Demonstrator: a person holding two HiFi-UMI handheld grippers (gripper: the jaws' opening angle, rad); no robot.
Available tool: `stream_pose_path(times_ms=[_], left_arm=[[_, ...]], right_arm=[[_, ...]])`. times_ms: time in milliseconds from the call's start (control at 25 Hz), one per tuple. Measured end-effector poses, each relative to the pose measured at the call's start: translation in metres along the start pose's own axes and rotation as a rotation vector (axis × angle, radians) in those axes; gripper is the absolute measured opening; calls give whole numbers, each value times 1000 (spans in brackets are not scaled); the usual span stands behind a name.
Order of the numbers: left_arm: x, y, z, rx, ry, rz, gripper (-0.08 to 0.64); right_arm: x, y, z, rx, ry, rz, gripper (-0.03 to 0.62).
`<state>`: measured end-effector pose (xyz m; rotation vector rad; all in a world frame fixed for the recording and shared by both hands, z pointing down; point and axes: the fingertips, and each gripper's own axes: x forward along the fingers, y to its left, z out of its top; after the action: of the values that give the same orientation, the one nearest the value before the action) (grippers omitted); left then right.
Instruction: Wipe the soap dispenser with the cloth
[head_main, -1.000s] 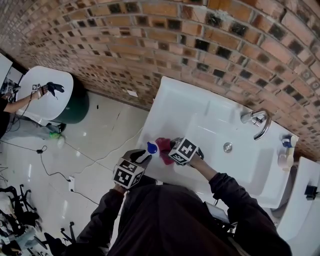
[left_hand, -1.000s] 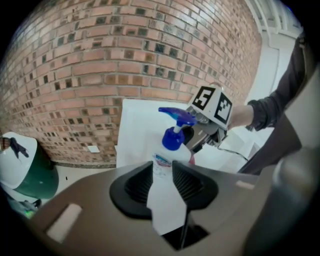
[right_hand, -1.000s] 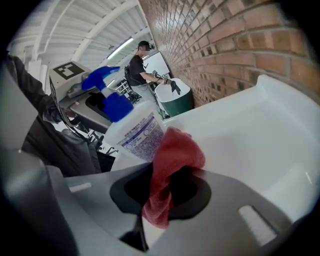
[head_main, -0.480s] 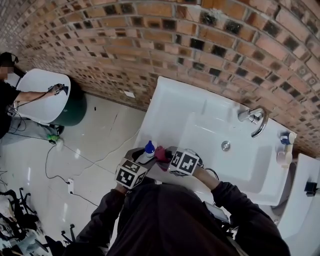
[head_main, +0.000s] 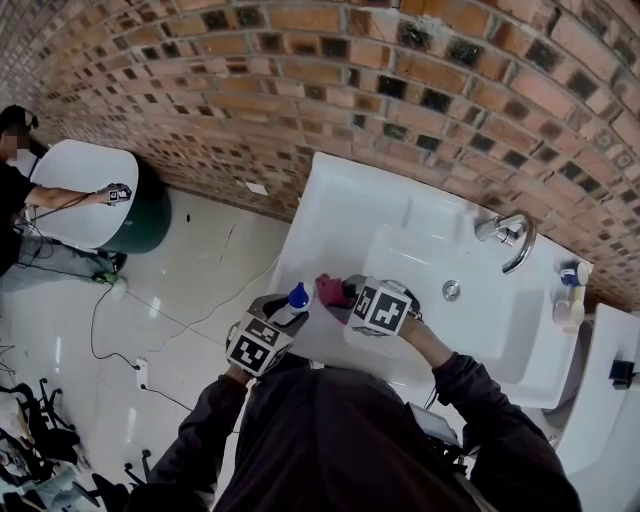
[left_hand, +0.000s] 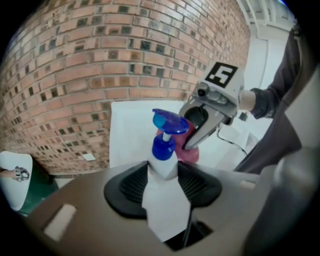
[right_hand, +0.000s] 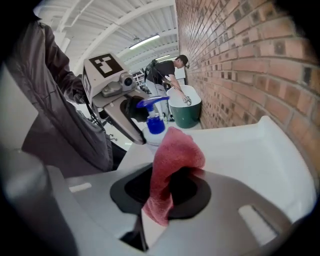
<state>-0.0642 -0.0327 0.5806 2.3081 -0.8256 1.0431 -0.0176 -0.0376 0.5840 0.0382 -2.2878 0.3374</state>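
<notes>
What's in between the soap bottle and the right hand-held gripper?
The pink cloth. It is pinched in the right hand-held gripper and sticks up between it and the soap bottle. The right gripper view shows this best.

Front-left corner jammed, the rest of the sink wide open!

Look at that: the bowl of the white rectangular ceramic sink (head_main: 330, 185) offers clear passage all the way across to the curved chrome tap (head_main: 512, 243), with the red-brown brick wall (head_main: 300, 80) shutting off everything behind. Up front it's tight. The left gripper (head_main: 284, 316), jaws closing on the white soap bottle with the blue pump (left_hand: 163, 145), sits just beside the right gripper (head_main: 347, 296) clamping the crumpled red cloth (right_hand: 172, 155). A small pale bottle (head_main: 570, 312) guards the far right rim.
</notes>
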Motion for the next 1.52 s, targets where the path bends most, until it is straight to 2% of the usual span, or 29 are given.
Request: stream_pose_path(times_ms=[120,200,280,400,480,560,640,760,960,1120,1200,1320,1520], left_arm=[[1,-1,-1,7,2,-9,193],[0,-3,0,3,6,-17,193],[0,-1,1,10,1,-10,193],[0,0,0,15,0,-6,192],[0,0,1,13,-1,-7,192],[1,1,2,15,-10,-1,193],[3,0,1,13,-11,3,193],[2,-1,1,7,-15,14,193],[-10,-3,4,-31,-60,33,195],[-28,-2,11,-84,-184,105,195],[-43,-7,14,-104,-254,133,193],[-62,-17,16,-114,-330,161,189],[-68,-30,14,-135,-357,155,159]], right_arm=[[-12,-28,18,-94,-30,-89,66],[-11,-35,32,-203,-33,-100,66],[1,-33,31,-308,36,-80,66],[32,-32,6,-427,200,-48,66],[51,-34,-9,-475,278,-41,66],[63,-37,-20,-481,315,-37,66],[64,-40,-22,-433,295,-41,66],[45,-43,-13,-277,189,-70,66],[-7,-27,13,79,-137,-78,67],[-46,3,30,237,-386,-11,69],[-61,21,35,279,-458,-7,69],[-69,43,37,282,-492,-20,69],[-65,64,37,261,-485,-7,67]])
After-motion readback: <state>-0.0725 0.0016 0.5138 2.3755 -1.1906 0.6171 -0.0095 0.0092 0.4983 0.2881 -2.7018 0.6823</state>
